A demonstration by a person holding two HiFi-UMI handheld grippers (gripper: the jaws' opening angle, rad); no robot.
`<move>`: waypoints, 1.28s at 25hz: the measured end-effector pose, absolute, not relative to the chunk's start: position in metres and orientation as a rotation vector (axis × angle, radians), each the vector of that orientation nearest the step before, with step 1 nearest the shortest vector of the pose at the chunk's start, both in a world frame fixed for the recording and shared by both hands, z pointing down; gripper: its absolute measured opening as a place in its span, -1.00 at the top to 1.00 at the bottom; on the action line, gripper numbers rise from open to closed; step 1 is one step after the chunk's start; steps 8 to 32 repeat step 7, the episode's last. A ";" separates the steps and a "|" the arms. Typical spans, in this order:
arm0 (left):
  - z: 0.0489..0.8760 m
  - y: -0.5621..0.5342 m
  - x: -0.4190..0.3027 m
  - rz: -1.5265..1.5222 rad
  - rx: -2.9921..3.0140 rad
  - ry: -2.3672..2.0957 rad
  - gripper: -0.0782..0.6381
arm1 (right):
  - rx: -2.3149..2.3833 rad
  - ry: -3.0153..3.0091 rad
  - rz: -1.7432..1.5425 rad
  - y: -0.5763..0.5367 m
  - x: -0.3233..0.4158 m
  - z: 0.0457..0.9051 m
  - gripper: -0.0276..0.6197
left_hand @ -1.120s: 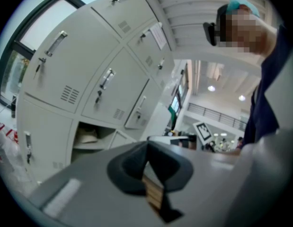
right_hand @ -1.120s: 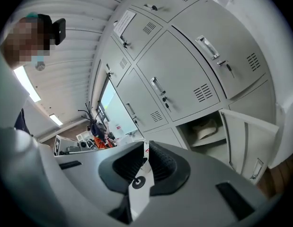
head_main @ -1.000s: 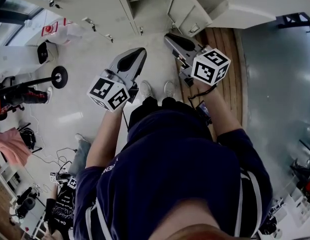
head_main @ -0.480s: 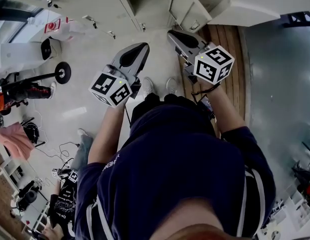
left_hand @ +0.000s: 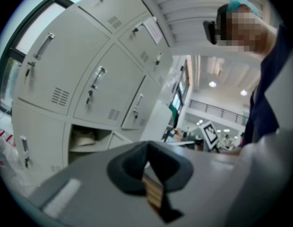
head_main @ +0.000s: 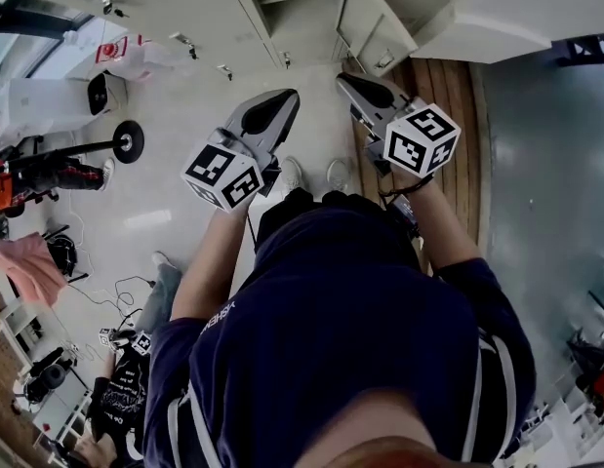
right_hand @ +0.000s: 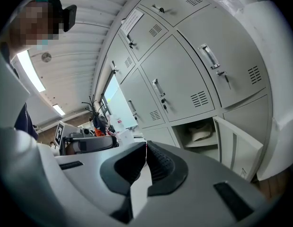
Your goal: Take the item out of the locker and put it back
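In the open locker (right_hand: pixel 205 151), a pale lumpy item (right_hand: pixel 200 132) (shelved); left tongs (left_hand: pixel 147 146), right tongs (right_hand: pixel 146 145) closed, empty.

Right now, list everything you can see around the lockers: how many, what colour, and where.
lockers: one bank, pale grey, ahead of both grippers
open compartment: one, low in the bank
door: one, pale grey, swung open to the right of that compartment
item: one, pale, on the shelf inside the compartment
wheel: one, black, on the floor at the left
pink cloth: one, far left
shoes: two, white, below the grippers
left gripper: grey, jaws together, empty
right gripper: grey, jaws together, empty
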State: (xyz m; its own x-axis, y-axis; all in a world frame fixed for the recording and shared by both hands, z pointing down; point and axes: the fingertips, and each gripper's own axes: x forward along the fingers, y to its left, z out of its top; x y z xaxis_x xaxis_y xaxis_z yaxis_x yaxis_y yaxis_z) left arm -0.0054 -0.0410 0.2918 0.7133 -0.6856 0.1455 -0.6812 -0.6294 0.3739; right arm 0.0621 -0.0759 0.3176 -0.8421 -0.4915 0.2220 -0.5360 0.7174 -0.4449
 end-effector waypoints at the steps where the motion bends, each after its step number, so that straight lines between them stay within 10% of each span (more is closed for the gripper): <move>1: 0.291 -0.041 -0.004 -0.014 2.517 -1.054 0.77 | 0.848 -2.828 0.776 -0.076 0.063 0.318 0.88; 32: 0.290 -0.038 -0.001 -0.008 2.511 -1.048 0.77 | 0.848 -2.814 0.796 -0.073 0.066 0.319 0.88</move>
